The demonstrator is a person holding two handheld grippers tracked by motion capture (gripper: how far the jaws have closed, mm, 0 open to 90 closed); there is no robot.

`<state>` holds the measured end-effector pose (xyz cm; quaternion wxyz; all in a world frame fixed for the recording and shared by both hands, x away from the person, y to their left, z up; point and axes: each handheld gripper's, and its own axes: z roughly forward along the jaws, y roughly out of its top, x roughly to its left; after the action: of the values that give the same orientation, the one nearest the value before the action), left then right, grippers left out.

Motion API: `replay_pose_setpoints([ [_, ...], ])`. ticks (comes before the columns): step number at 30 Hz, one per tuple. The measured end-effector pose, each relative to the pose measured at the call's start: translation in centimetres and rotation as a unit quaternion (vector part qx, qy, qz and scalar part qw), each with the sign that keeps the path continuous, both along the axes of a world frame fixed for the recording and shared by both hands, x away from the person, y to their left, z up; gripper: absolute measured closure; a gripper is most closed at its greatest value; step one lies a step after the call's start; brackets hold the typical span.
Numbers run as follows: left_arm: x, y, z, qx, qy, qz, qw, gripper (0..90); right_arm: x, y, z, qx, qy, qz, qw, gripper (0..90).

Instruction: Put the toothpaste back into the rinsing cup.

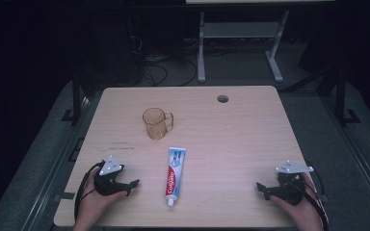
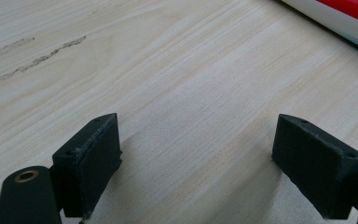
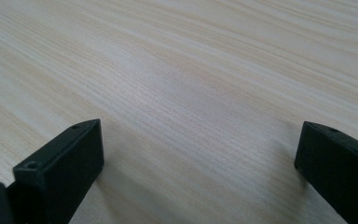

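Both tongs, left [image 1: 134,183] and right [image 1: 260,186], rest wide open and empty on the bench [image 1: 231,134]; likely next, left reaches for the tube [image 1: 176,175] nearby.

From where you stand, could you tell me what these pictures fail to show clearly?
- Toothpaste tube: left gripper view, cut off by the top edge, only a corner visible.
- Tube lettering: high view, too small to read.
- Cup contents: high view, too small and dim to tell.
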<state>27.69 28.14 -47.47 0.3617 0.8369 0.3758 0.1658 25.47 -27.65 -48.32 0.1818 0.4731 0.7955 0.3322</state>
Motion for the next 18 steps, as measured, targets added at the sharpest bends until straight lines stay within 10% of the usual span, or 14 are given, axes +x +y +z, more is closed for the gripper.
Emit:
replay_pose_setpoints([
  [18,-0.7,-0.1,1.9,-0.030,0.028,-0.018,0.9990,70.2,-0.1,0.1,0.0,0.000,0.001,0.001,1.0000,0.5],
])
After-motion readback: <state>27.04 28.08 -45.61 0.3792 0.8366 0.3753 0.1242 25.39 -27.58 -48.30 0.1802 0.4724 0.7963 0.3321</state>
